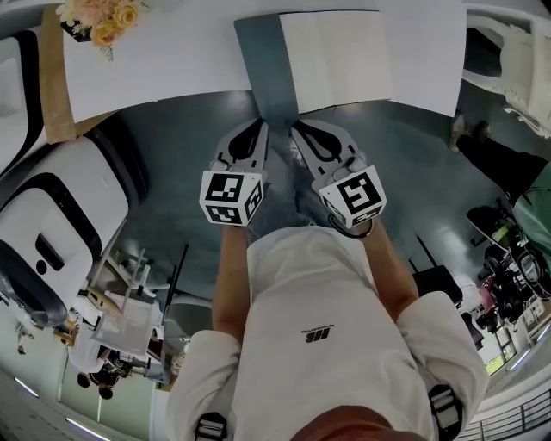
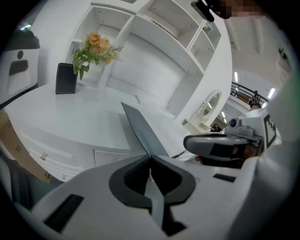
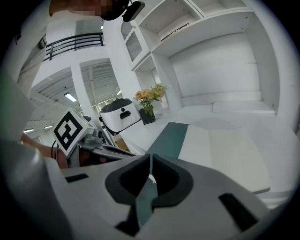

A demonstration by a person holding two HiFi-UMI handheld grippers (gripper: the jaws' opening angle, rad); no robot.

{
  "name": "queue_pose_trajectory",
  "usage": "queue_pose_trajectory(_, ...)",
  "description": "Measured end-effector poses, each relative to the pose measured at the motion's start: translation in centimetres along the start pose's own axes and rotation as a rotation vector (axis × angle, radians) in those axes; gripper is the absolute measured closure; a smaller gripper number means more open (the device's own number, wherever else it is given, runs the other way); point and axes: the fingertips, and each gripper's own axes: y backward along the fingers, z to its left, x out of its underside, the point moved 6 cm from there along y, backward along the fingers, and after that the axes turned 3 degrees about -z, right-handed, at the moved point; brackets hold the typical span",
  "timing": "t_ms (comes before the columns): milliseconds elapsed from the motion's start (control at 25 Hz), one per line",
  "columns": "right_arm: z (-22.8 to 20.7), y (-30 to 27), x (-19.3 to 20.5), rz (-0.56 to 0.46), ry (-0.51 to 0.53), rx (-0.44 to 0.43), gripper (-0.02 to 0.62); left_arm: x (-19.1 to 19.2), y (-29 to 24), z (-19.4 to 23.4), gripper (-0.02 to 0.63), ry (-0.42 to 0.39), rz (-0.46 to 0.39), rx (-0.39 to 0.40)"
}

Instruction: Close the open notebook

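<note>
**Open notebook [image 1: 334,60] at near edge of table [image 1: 155,60]; left gripper [image 1: 260,126] and right gripper [image 1: 295,129] both closed, just short of it**

The notebook lies open on the white table, about mid-way along the near edge. A blank white page [image 3: 225,154] is on the right and a slate-teal cover [image 1: 265,67] on the left. The cover shows narrower than the page; can't tell if it lies flat or stands partly raised. The cover's near end reaches the table's near edge.

Left gripper: jaws together, pads meeting at the tips, nothing seen clamped. The tips point at the near end of the cover, just beside it. Contact can't be confirmed.

Right gripper: jaws likewise closed tip to tip, nothing between the pads. The tips sit just off the near edge, where the cover meets the page.

The two grippers are side by side and close together, marker cubes toward the person. Both are held off the table over the dark floor [image 1: 172,146].

The person wears a white shirt [image 1: 327,344], forearms bare, one gripper per hand.

- Flower bunch [image 1: 102,21] at the far-left part of the table.
- Small black panel [image 2: 66,78] upright just beside the flower bunch.
- White shelving [image 2: 159,33] behind the table's far edge.
- Cardboard [image 1: 53,86] against the table's left end.
- White-and-black machine [image 1: 60,215] on the floor, left of the person.
</note>
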Motion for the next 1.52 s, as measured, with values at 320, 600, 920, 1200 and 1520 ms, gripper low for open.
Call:
queue_pose_trajectory(320,-0.4,1.4,-0.7,-0.027,0.01,0.027,0.598,-1.9,0.8,-1.6,0.606,-0.059,-0.025,0.002)
queue_pose_trajectory(600,-0.8,3.1,-1.7,-0.061,0.011,0.046,0.6,-3.5,1.3,-3.7,0.606,-0.112,-0.04,0.013)
queue_pose_trajectory(920,-1.6,4.9,-2.7,-0.095,0.001,0.089,0.6,-5.1,1.4,-6.0,0.606,-0.152,-0.053,0.057)
queue_pose_trajectory(1200,-2.4,6.5,-3.0,-0.124,-0.023,0.158,0.6,-6.4,0.9,-7.7,0.606,-0.206,-0.049,0.129)
queue_pose_trajectory(1520,-3.3,8.6,-2.6,-0.15,-0.05,0.236,0.6,-7.0,0.1,-9.4,0.606,-0.247,-0.043,0.188)
